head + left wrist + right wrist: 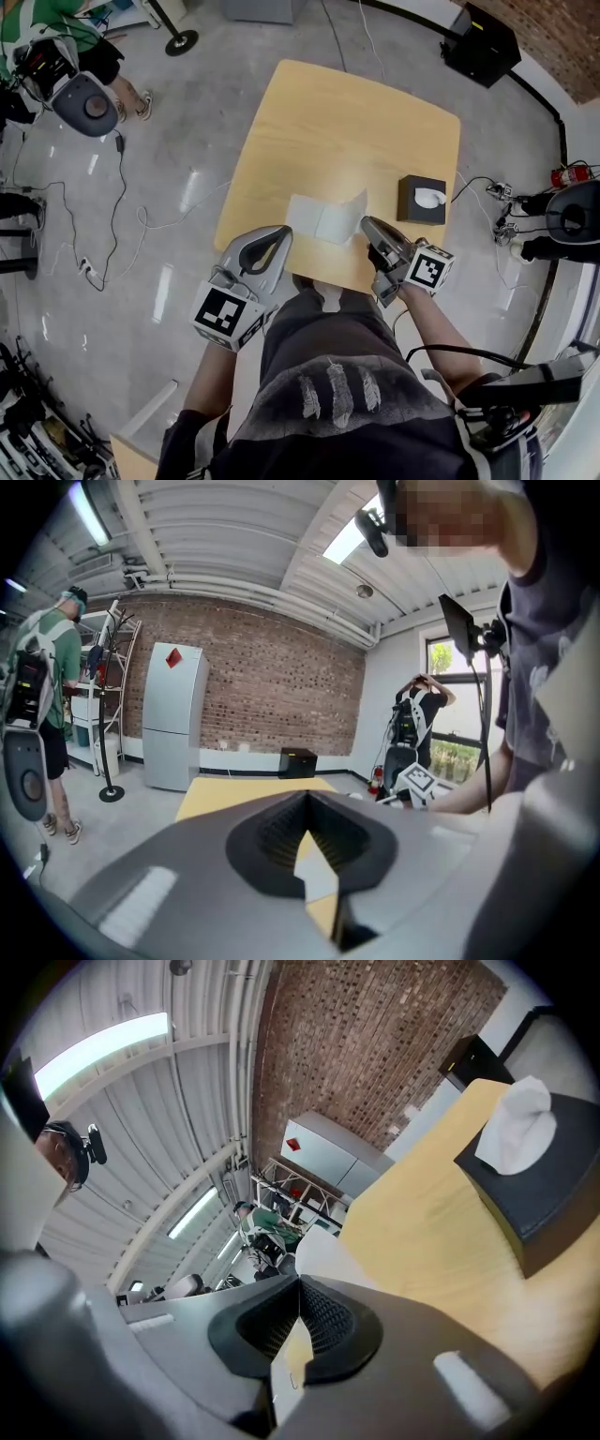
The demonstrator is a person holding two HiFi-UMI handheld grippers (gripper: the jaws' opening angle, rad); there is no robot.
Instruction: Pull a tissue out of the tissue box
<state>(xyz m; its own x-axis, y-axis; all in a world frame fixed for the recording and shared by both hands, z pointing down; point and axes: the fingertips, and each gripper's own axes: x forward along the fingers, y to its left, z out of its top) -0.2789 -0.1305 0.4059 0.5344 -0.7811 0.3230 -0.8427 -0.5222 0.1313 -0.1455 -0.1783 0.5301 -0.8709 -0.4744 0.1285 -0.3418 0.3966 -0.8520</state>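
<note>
A dark tissue box (421,200) (553,1194) sits near the right edge of the wooden table (337,122), with a white tissue (514,1119) poking from its slot. A pulled-out tissue (323,217) (323,1258) lies spread on the table near the front edge, its right side standing up. My right gripper (367,225) (298,1283) is shut on that raised edge. My left gripper (284,232) (306,797) is at the tissue's near left corner with its jaws together. I cannot tell whether it pinches the sheet.
A person in green (56,28) stands at the far left by equipment. Cables trail over the floor (141,220). A black case (480,42) and a red extinguisher (567,175) are beyond the table's right side. A grey fridge (172,714) stands at the brick wall.
</note>
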